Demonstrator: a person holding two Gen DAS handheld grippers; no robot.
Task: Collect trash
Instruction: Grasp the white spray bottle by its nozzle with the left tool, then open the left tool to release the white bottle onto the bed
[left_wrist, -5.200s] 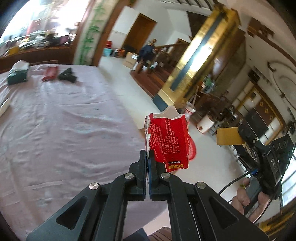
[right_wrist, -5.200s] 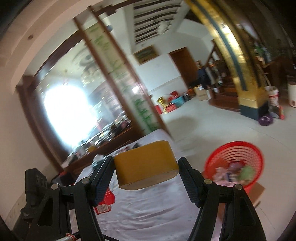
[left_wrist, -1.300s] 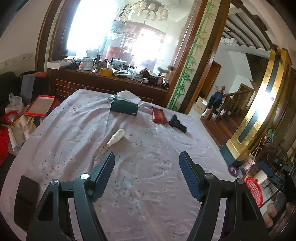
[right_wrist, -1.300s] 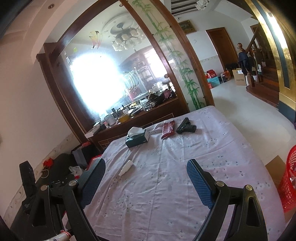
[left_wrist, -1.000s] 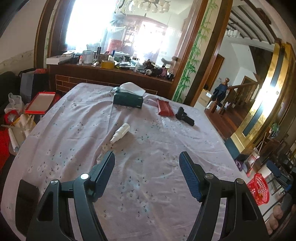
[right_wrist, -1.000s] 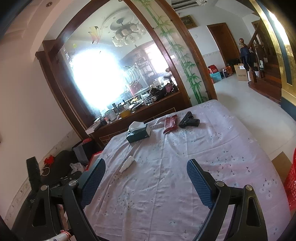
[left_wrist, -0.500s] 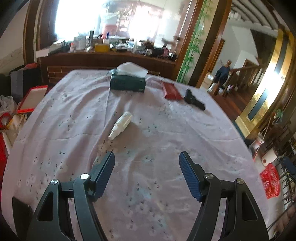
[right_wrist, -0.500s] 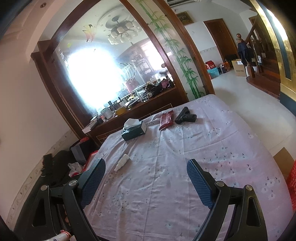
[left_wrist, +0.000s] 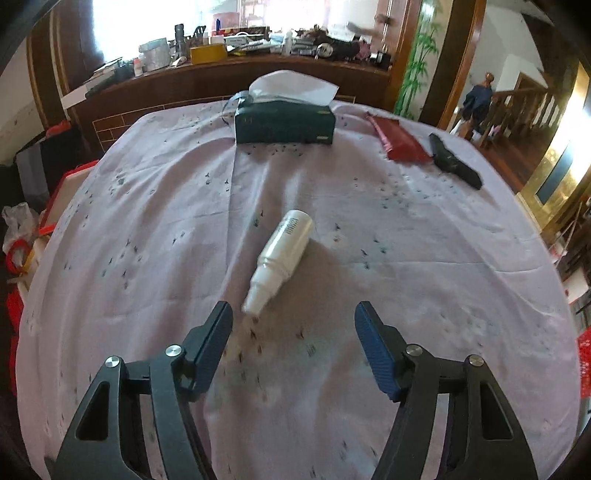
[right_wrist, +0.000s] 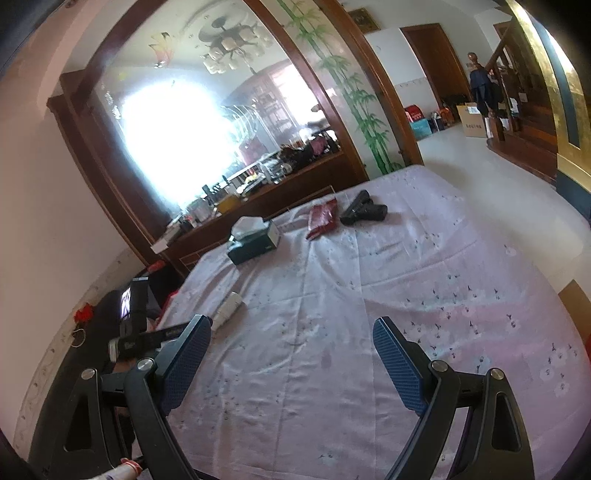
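A small white spray bottle (left_wrist: 279, 256) lies on its side on the lilac tablecloth (left_wrist: 406, 280), nozzle toward me. My left gripper (left_wrist: 293, 317) hovers just short of the nozzle; its jaws are closing, with nothing between them. In the right wrist view the same bottle (right_wrist: 227, 308) shows at the left, beside the left gripper's body (right_wrist: 135, 325). My right gripper (right_wrist: 291, 334) stands open over the cloth, holding nothing. A red packet (left_wrist: 400, 142) and a black gun-shaped object (left_wrist: 454, 166) lie at the far right of the table.
A dark green tissue box (left_wrist: 284, 120) stands at the table's far edge, in front of a cluttered wooden sideboard (left_wrist: 221, 70). Bags and red items (left_wrist: 22, 236) sit off the left edge. A red basket (left_wrist: 583, 363) is on the floor at the right.
The left gripper has dropped and moved forward toward the white bottle, tilting further down, and its jaws have narrowed a little. The right gripper has sunk slightly, still open.
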